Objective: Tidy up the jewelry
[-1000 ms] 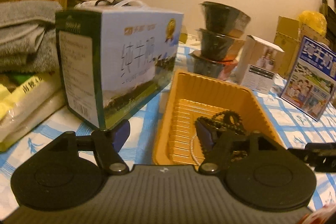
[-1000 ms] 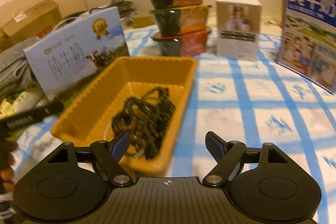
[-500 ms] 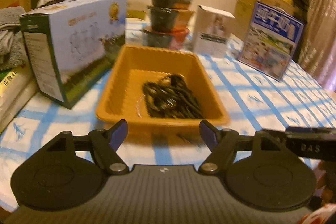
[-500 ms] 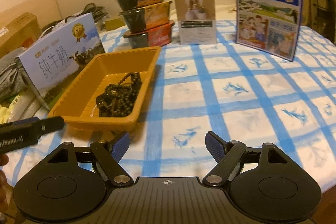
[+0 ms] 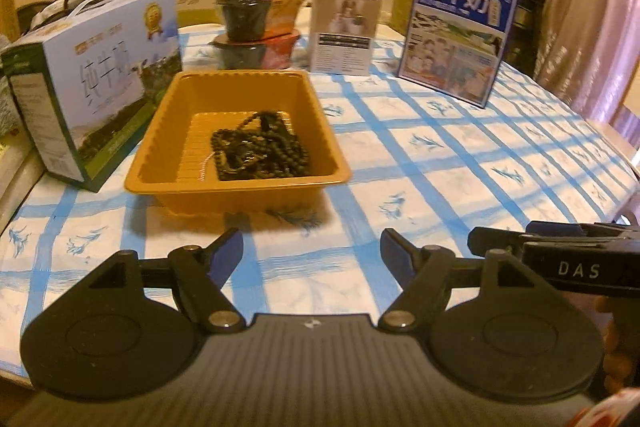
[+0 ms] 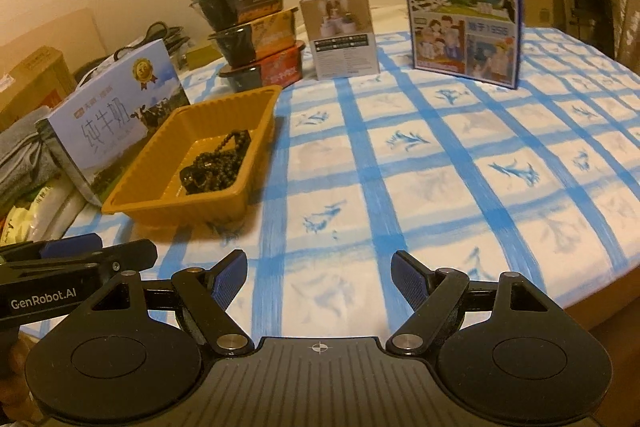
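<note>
Resting in a loose heap inside the orange tray [image 5: 236,183], toward its right near corner, the dark bead strands [image 5: 260,151] are the jewelry to be organized. Both grippers hang short of the tray's near rim, over the blue-checked cloth [image 5: 440,155]: the left gripper [image 5: 312,255] directly before the tray, the right gripper [image 6: 320,275] off to the tray's right, each with its jaws spread apart and nothing between them. The strands appear light, limp and tangled, so lifting one will likely drag its neighbours; round beads may also slip from flat pads. A sensible hold is the loop rising at the far edge of the heap, pinched across the string and not on a single bead.
</note>
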`<state>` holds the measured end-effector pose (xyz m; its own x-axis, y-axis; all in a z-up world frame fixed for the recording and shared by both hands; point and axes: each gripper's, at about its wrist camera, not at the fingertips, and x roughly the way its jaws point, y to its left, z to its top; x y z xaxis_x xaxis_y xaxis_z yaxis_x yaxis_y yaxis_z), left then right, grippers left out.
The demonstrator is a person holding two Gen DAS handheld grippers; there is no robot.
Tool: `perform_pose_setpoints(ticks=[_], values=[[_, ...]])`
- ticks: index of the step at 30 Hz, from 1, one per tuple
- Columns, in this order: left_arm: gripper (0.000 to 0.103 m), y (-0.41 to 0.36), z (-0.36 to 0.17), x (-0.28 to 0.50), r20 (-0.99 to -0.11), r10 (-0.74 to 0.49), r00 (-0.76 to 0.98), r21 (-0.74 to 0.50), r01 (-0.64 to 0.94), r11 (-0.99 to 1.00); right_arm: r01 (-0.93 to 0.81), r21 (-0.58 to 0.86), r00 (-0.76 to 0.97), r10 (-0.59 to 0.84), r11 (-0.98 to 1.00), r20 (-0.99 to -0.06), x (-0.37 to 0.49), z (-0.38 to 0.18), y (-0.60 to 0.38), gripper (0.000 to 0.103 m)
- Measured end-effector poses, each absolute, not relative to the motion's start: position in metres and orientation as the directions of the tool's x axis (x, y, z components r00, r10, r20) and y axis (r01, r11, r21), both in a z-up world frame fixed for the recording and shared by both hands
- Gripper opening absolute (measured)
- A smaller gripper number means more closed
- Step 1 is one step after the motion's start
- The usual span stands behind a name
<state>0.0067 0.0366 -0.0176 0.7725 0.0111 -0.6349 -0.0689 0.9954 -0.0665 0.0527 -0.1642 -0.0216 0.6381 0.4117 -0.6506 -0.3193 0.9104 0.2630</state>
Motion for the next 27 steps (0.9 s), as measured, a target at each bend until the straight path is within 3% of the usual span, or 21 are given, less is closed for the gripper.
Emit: perform_pose_setpoints(ticks=[27], values=[[0.075, 0.007, -0.006, 0.005, -0.623, 0.022, 0.782, 0.005, -0.024, 1.000, -0.301, 0.296, 0.665, 0.422, 0.906, -0.616, 0.043, -0.015, -0.197, 0.079]])
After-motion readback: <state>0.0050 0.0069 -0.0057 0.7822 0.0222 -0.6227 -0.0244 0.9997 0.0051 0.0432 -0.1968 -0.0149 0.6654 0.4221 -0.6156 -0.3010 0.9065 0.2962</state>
